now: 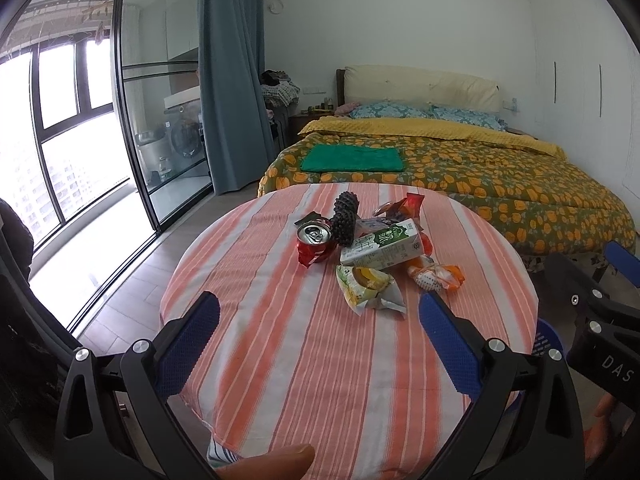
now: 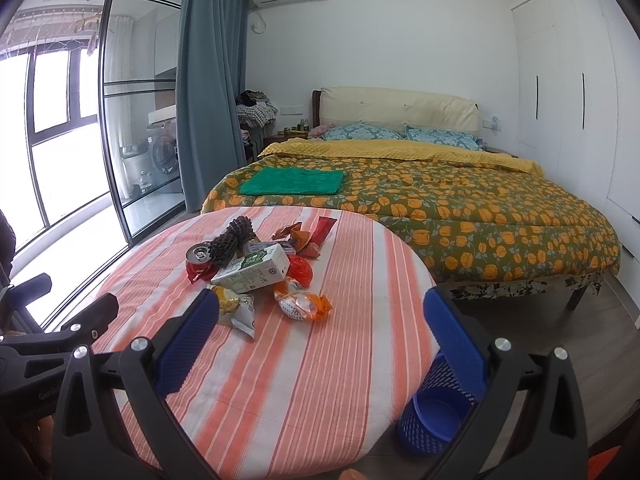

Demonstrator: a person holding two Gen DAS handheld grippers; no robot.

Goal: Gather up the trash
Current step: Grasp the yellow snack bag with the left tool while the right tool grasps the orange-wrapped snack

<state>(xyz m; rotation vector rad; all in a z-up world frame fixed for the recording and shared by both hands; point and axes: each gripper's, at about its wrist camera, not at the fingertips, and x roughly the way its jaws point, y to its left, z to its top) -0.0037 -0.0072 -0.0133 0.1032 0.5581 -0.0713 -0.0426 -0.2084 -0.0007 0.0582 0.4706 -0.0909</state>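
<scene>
A pile of trash lies on a round table with an orange-striped cloth [image 1: 304,352] [image 2: 280,360]. It holds a crushed red can [image 1: 315,242] [image 2: 200,260], a green-white milk carton [image 1: 380,246] [image 2: 252,272], a black foam net [image 1: 345,218] [image 2: 232,240], a yellow-green wrapper [image 1: 366,284] [image 2: 236,308], an orange-white wrapper [image 1: 434,274] [image 2: 304,304] and red wrappers [image 1: 406,206] [image 2: 316,236]. My left gripper [image 1: 320,316] is open and empty, short of the pile. My right gripper [image 2: 320,312] is open and empty above the table's near right part. A blue mesh bin [image 2: 434,412] stands on the floor right of the table.
A bed [image 2: 440,208] with an orange-flowered quilt and a folded green cloth [image 2: 294,182] stands behind the table. Glass sliding doors [image 2: 132,120] and a blue curtain [image 2: 208,80] are at the left. White wardrobes [image 2: 560,100] line the right wall.
</scene>
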